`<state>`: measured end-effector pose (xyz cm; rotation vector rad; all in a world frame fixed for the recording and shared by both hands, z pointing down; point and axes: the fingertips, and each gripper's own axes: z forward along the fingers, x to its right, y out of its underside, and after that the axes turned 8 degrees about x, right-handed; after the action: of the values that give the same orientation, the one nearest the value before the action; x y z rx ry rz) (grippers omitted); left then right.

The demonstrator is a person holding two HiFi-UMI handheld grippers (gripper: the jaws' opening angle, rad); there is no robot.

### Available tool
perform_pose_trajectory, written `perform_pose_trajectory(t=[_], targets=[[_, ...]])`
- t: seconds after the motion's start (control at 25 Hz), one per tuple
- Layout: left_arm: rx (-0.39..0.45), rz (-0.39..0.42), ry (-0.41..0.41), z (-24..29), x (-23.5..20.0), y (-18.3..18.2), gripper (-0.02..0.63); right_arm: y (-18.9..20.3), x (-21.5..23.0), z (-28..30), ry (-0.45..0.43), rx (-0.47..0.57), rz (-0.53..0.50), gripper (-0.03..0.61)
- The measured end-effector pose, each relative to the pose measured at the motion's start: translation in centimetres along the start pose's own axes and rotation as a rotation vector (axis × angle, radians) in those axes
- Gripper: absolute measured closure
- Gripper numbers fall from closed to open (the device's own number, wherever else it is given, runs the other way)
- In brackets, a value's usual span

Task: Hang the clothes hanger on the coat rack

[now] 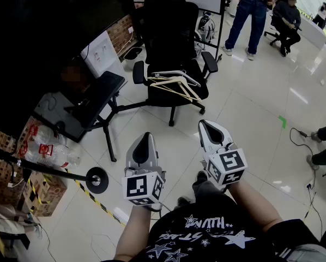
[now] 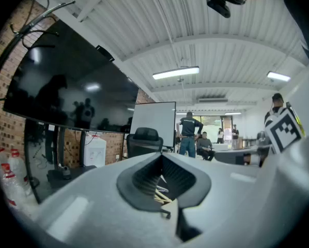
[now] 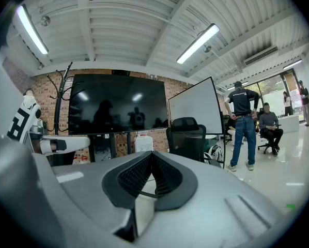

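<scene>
Several clothes hangers [image 1: 174,84], pale wood and white, lie in a heap on the seat of a black office chair [image 1: 171,42] straight ahead. Part of the hangers [image 2: 162,192] shows through the gap under my left jaws. The black coat rack [image 3: 62,89] stands on the left by the brick wall. Its round base [image 1: 97,180] sits on the floor beside my left gripper, and its hooks [image 2: 41,14] reach up near the big screen. My left gripper [image 1: 146,137] and right gripper [image 1: 203,124] point level at the chair, well short of it. Both are shut and hold nothing.
A large dark screen [image 3: 118,105] on a wheeled stand [image 1: 106,100] fills the left side, with a whiteboard [image 3: 196,110] behind the chair. People stand and sit at the back right [image 1: 250,15]. Water bottles [image 1: 48,149] and boxes [image 1: 43,192] lie at the left; cables [image 1: 310,146] run on the right.
</scene>
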<state>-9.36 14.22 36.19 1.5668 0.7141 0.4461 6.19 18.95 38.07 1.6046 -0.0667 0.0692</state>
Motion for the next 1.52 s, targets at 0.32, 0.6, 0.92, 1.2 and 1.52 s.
perform_pose_trajectory(t=[0.32,0.6,0.92,1.2,1.52], targets=[[0.006,0.031,-0.012,3.8,-1.3,0.1,0.609,0.4,3.8,4.1,0.03,0.021,0.013,0.572],[0.011,0.048,-0.027,11.3,-2.7,0.8,0.609,1.8,9.1,11.0,0.036,0.013,0.03,0.572],[-0.006,-0.004,-0.023,22.3,-3.5,3.5,0.609,3.5,16.2,20.2,0.024,-0.017,0.027,0.572],[-0.067,0.02,-0.016,29.9,-4.1,6.6,0.609,4.9,21.4,25.5,0.017,-0.043,0.042,0.572],[-0.114,-0.009,0.008,34.7,-4.3,10.5,0.609,9.1,23.9,27.9,0.043,-0.121,0.082,0.572]])
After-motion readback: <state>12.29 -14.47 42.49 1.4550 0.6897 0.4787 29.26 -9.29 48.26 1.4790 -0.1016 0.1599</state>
